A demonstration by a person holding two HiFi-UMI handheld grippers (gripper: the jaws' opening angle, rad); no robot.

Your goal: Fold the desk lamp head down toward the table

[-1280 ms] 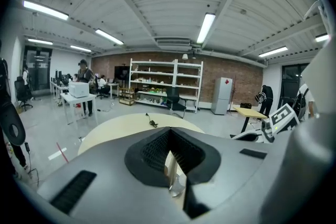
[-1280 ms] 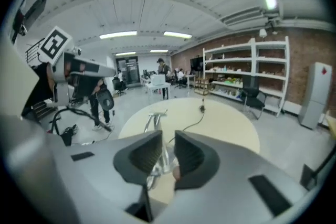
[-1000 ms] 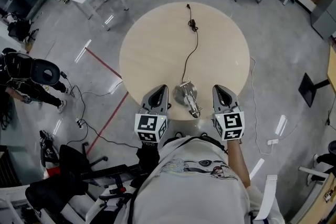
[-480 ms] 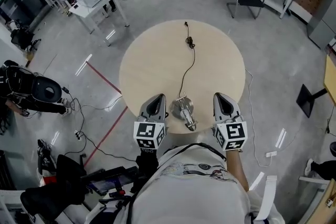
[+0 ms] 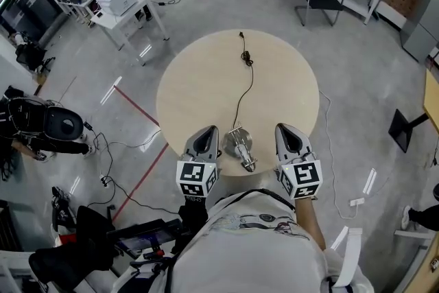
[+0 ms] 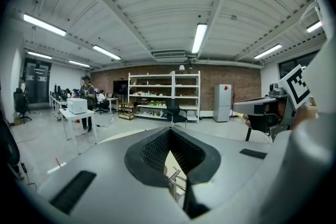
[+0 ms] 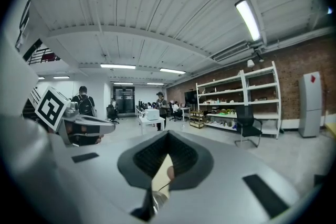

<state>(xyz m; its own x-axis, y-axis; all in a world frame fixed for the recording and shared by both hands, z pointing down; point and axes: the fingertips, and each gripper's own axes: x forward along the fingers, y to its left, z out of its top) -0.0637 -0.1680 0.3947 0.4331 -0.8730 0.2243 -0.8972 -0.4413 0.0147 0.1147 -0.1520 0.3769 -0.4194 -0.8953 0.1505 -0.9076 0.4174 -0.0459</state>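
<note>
View from the head camera, looking steeply down. The desk lamp [image 5: 240, 145], of bright metal, stood at the near edge of the round table [image 5: 195, 79], directly in front of the person. Its black cord [image 5: 245, 79] ran across the tabletop to a plug near the far rim. From this steep angle the lamp's arm appeared to lie low over its base, though the fold of the head could not be made out with certainty.

The left gripper [image 5: 208, 130] hovered just beside the lamp on one side and the right gripper [image 5: 282, 127] near it on the other. Neither touched the lamp. In each gripper view the jaws met at their tips, closed on nothing. A sliver of the lamp's metal frame [image 6: 176, 178] showed below the left gripper's closed pads. A white side table [image 5: 120, 0] stood well apart on the grey floor [image 5: 357, 86].
</note>
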